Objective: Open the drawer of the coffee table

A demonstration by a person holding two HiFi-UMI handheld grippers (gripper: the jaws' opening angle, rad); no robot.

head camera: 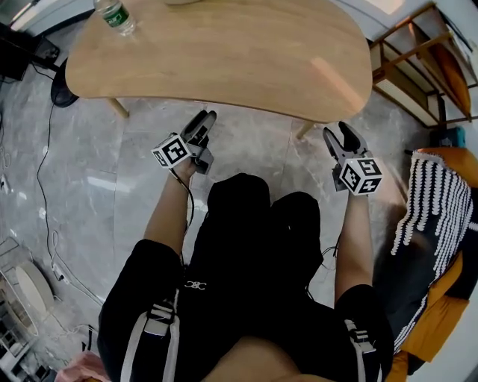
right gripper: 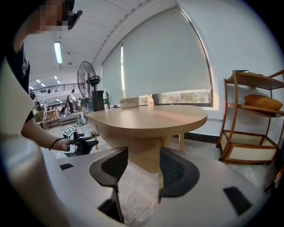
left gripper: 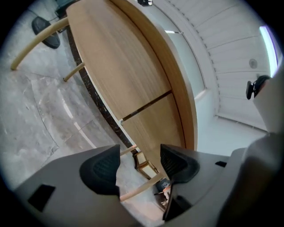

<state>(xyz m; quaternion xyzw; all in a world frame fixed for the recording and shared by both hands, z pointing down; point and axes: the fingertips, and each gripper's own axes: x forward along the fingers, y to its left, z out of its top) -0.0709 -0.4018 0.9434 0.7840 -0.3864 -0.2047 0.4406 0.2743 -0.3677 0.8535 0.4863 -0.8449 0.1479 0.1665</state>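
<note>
Coffee table [head camera: 224, 52] stands just ahead of the left hand-held gripper [head camera: 203, 119].

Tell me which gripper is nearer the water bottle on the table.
Left. The left gripper hangs off the near edge of the table, toward the end where the water bottle stands. The right gripper hangs off the opposite end.

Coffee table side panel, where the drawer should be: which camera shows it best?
Left gripper view: the side panel runs large across the frame, tilted, with a dark seam crossing it. The head view sees only the tabletop from above. The right gripper view shows the panel small, without a visible seam.
</note>
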